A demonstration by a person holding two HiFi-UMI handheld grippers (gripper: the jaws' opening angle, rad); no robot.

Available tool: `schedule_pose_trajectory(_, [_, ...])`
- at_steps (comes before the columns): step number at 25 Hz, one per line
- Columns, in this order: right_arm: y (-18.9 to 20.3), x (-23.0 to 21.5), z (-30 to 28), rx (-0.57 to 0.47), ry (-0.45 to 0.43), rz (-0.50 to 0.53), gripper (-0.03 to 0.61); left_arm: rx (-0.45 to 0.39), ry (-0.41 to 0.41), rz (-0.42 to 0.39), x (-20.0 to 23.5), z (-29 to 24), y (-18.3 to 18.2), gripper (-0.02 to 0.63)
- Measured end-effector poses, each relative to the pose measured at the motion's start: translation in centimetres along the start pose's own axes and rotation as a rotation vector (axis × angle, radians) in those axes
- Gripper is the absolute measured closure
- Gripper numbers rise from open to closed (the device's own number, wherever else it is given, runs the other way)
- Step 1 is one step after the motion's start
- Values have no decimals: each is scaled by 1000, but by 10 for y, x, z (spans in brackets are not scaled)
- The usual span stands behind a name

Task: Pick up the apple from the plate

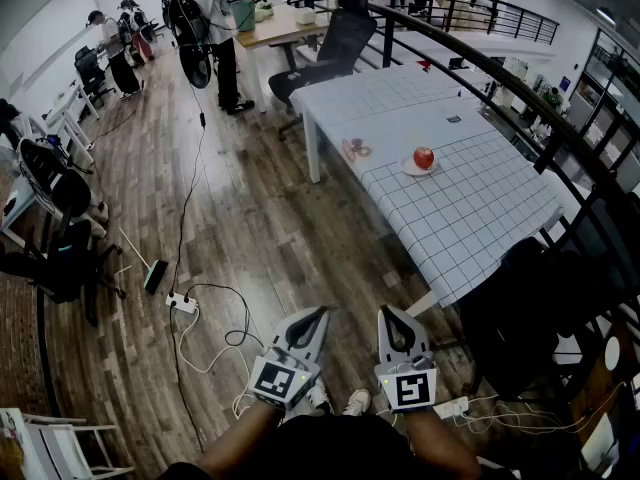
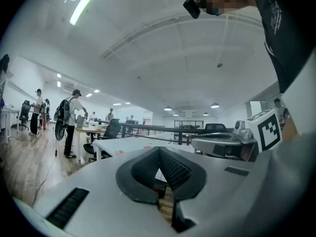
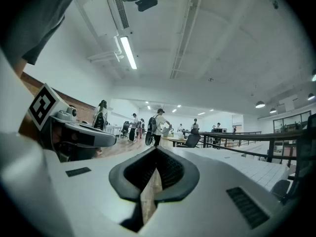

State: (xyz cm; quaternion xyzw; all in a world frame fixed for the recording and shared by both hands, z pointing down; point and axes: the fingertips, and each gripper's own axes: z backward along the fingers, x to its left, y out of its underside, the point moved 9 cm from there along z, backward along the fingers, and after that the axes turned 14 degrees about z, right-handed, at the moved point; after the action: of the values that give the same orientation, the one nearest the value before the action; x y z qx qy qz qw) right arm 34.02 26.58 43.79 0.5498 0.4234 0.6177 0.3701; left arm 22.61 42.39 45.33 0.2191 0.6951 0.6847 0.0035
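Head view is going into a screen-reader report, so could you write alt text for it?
A red apple sits on a small plate on a grid-patterned table, in the upper right of the picture. Near the bottom edge, the left tool and right tool are held side by side above a wooden floor, both shut and empty.
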Motion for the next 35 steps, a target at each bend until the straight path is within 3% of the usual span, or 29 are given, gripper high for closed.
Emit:
schedule_pose_trajectory(22, [1, 18, -69, 7, 8, 7, 554, -17, -14, 34, 73, -15, -16, 591])
schedule_pose_trajectory(30, [22, -19, -121, 0, 21, -44, 555, 1, -24, 22, 101, -62, -28, 591])
schedule_pose_trajectory(35, [39, -71, -160, -31, 18, -52, 554, 17, -32, 16, 105, -120, -43, 592])
